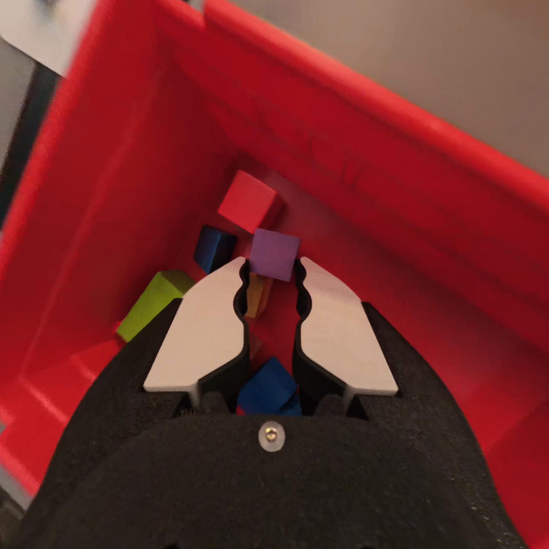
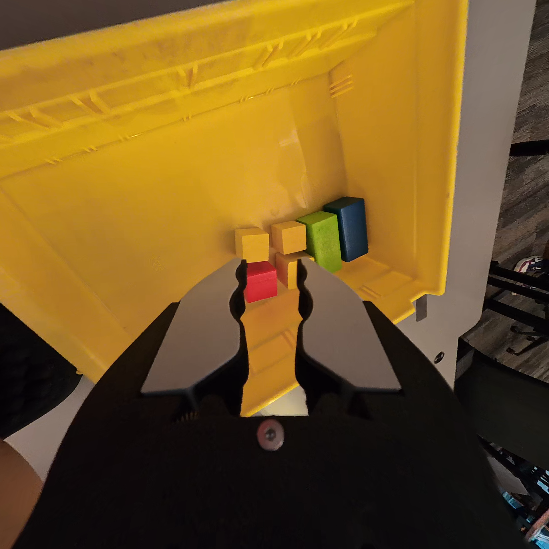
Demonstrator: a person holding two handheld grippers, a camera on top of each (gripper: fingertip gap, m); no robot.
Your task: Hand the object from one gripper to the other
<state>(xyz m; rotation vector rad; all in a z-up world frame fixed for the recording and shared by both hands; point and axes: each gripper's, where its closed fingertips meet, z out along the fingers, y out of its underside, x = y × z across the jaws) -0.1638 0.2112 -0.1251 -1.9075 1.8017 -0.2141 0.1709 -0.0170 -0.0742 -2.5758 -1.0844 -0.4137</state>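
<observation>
In the left wrist view my left gripper (image 1: 271, 261) reaches down into a red bin (image 1: 386, 148). Its fingertips are closed on the two sides of a purple cube (image 1: 273, 255), which is held above the other blocks. The view is blurred by motion. In the right wrist view my right gripper (image 2: 271, 263) is open and empty. It hovers over a yellow bin (image 2: 148, 208), just above a red cube (image 2: 261, 282). Neither gripper shows in the other's view.
The red bin also holds a red cube (image 1: 249, 202), a dark blue block (image 1: 214, 246), a green block (image 1: 151, 303), an orange block (image 1: 258, 297) and a blue block (image 1: 267, 386). The yellow bin holds three yellow cubes (image 2: 252, 243), a green block (image 2: 323, 240) and a blue block (image 2: 350, 228). It sits on a white table (image 2: 490, 148).
</observation>
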